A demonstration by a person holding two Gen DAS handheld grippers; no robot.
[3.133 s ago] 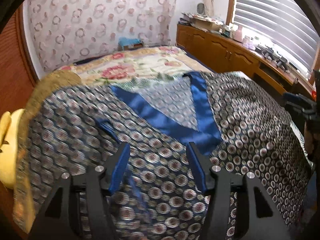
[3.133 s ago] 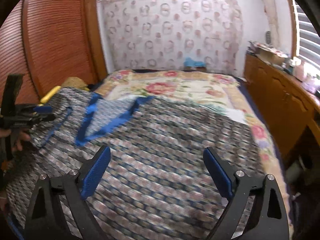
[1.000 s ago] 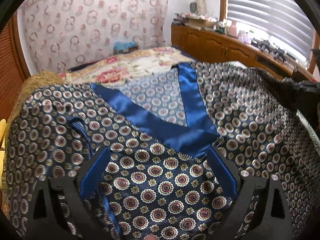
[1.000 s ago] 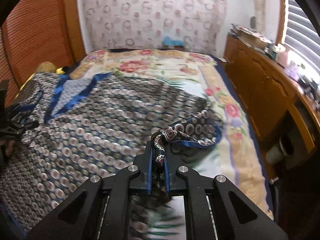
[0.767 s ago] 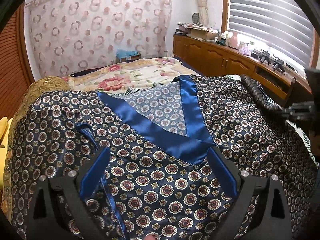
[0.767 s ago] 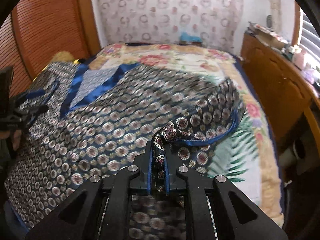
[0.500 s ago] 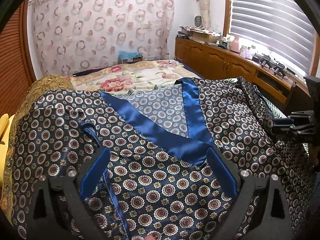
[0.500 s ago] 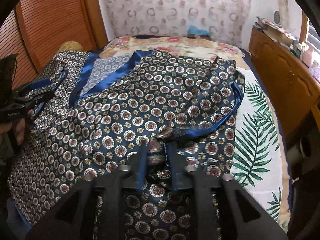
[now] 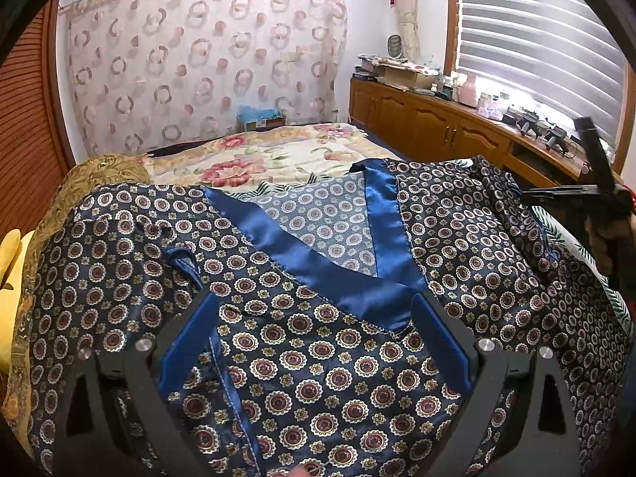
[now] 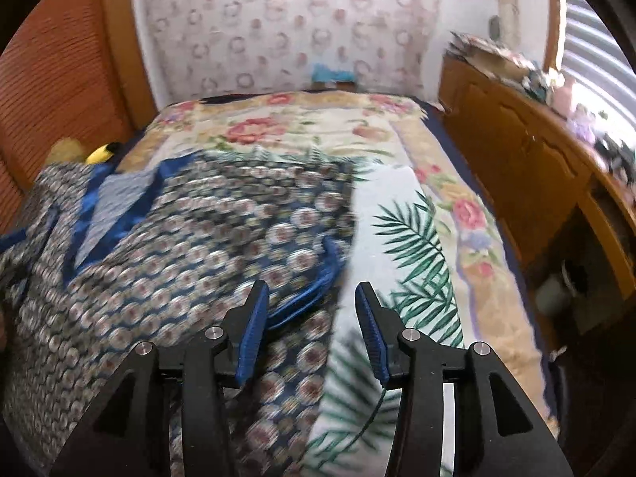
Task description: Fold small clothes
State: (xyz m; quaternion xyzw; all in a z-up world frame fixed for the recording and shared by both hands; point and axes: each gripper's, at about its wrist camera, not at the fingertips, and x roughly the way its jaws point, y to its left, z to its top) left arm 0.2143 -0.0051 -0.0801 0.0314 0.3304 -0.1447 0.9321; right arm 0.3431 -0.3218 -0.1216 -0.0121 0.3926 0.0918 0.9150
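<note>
On the bed (image 9: pixel 278 155), unlabelled patterned robe (image 9: pixel 318 357).

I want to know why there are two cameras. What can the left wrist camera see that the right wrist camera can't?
Only the left wrist view shows the window blinds fully and the right claw from the side. Only the right wrist view shows the palm-leaf sheet clearly, under the right claw's open blue fingers. Both show the patterned satin top with blue trim, the floral bedspread and the wooden cabinets.

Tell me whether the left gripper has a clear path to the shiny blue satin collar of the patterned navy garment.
Probably yes. The left gripper hangs open above the patterned navy garment, and the blue satin collar lies uncovered just ahead of its fingertips, with nothing between them.
</note>
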